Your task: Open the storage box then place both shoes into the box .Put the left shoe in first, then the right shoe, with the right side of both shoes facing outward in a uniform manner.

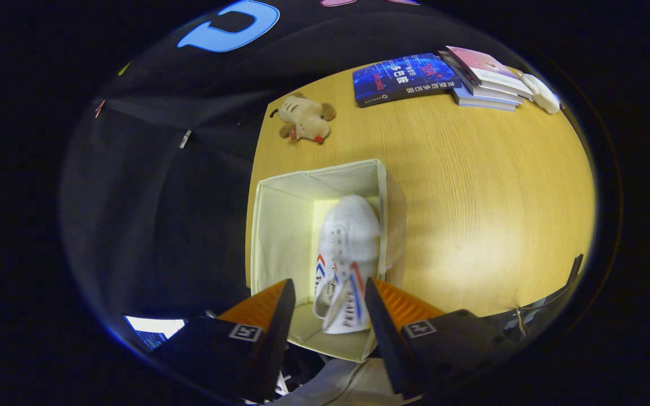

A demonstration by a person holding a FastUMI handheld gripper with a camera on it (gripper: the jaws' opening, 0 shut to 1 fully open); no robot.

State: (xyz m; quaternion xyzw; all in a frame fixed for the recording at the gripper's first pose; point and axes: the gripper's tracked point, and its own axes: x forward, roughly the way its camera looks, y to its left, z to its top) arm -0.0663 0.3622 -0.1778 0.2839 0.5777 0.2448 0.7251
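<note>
Hovering over the open cream fabric storage box [280, 225] with one white canvas shoe with red and blue side stripes [347, 259] inside it.

My gripper [328, 296] sits above the box's near edge, fingers spread wide and holding nothing — the shoe lies below and between them, toe pointing away, against the box's right wall. I judge one shoe is placed; if so, I'd fetch the other and lower it into the free left half, same side outward, without nudging this one. The box stands at the left edge of the wooden tabletop [483, 214]; a beige plush toy [305, 118] sits near the far left corner, a dark blue book [404, 79] and a stack of books [488, 79] along the far edge — black cloth beyond.
</note>
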